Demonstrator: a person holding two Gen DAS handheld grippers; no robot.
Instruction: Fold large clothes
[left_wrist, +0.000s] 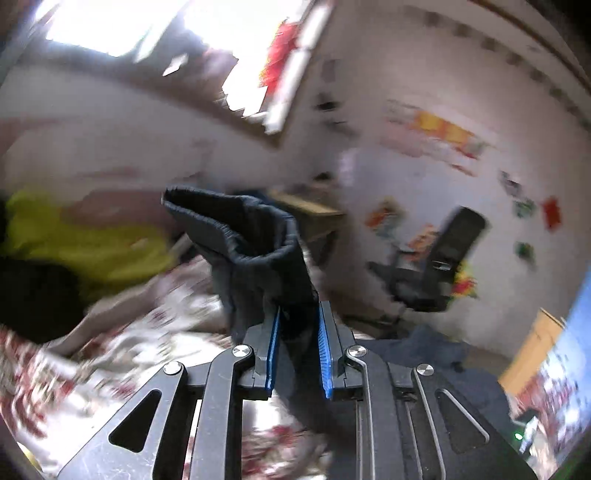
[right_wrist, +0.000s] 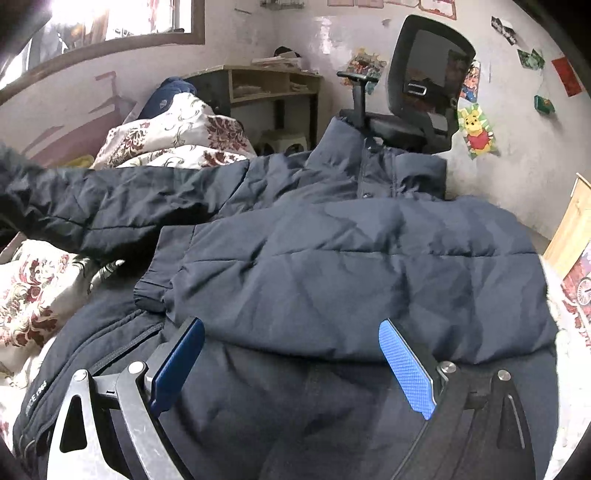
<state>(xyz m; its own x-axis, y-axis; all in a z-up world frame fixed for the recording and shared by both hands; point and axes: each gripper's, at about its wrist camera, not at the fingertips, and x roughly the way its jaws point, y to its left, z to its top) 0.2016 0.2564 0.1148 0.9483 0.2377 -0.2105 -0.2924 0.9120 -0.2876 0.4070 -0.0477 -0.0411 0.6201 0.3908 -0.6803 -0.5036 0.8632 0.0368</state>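
Observation:
A dark navy padded jacket (right_wrist: 332, 258) lies spread on a bed, collar toward the far wall, one sleeve folded across its chest. Its other sleeve (right_wrist: 92, 199) stretches off to the left. In the left wrist view my left gripper (left_wrist: 298, 314) is shut on that sleeve's cuff (left_wrist: 255, 236), which stands up above the blue pads with its elastic opening showing; the picture is blurred. My right gripper (right_wrist: 291, 332) is open just above the jacket's lower front, its blue pads (right_wrist: 406, 369) wide apart and gripping nothing.
A floral bedspread (right_wrist: 33, 295) covers the bed, with a bunched floral quilt (right_wrist: 177, 136) at its head. A black office chair (right_wrist: 424, 85) and a wooden shelf unit (right_wrist: 273, 85) stand by the far wall. Something yellow (left_wrist: 85, 240) lies at left.

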